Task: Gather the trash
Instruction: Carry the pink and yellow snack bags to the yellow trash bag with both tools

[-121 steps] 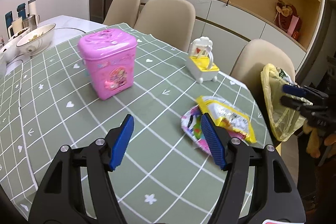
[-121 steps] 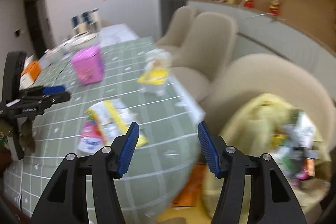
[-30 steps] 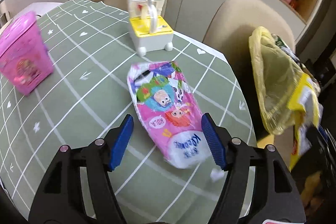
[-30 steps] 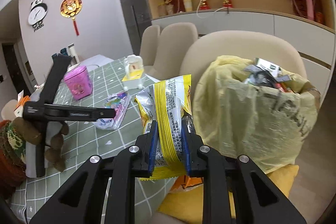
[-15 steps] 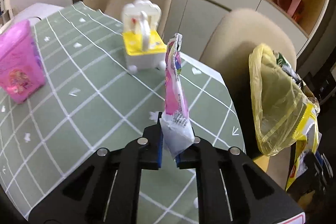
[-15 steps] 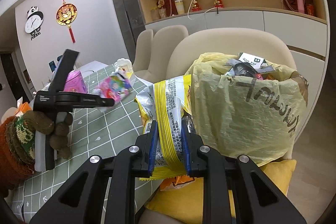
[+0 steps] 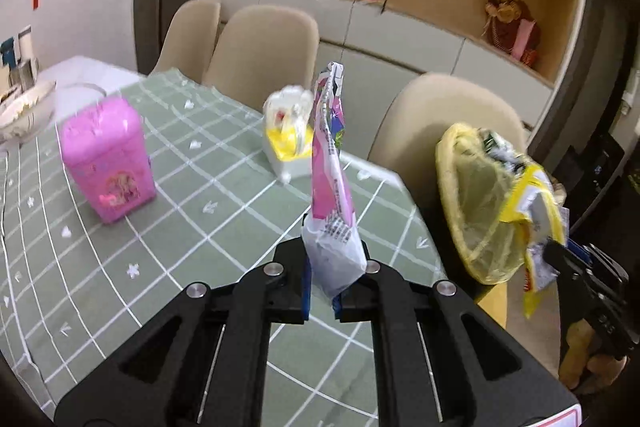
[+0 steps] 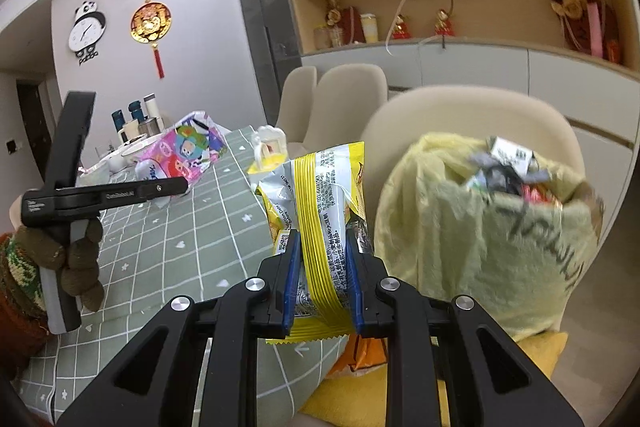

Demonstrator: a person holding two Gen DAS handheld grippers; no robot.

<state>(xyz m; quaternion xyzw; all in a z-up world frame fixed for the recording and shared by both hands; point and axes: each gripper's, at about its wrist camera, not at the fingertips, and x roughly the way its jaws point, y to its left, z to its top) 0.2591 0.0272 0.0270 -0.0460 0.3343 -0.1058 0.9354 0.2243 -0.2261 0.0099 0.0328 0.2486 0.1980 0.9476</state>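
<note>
Yellow-striped snack packet [image 8: 325, 227] is pinched in the right claw [image 8: 322, 283] near the yellow trash bag [image 8: 486, 247], pink wrapper [image 7: 330, 183] clamped in the left claw [image 7: 322, 285] above the tabletop [image 7: 192, 227] (both best released squarely over the bag's open mouth).

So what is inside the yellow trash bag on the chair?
At the open top of the yellow trash bag crumpled wrappers show: white, grey and red pieces. The bag's cloudy plastic hides whatever lies deeper.

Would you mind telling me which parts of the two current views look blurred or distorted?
Left wrist view: the pink box and yellow-white toy are motion-smeared, while the pink wrapper stays sharper. Right wrist view: the yellow trash bag is blurred, the yellow snack packet crisp. Both show fisheye bending of the tablecloth grid.
</note>
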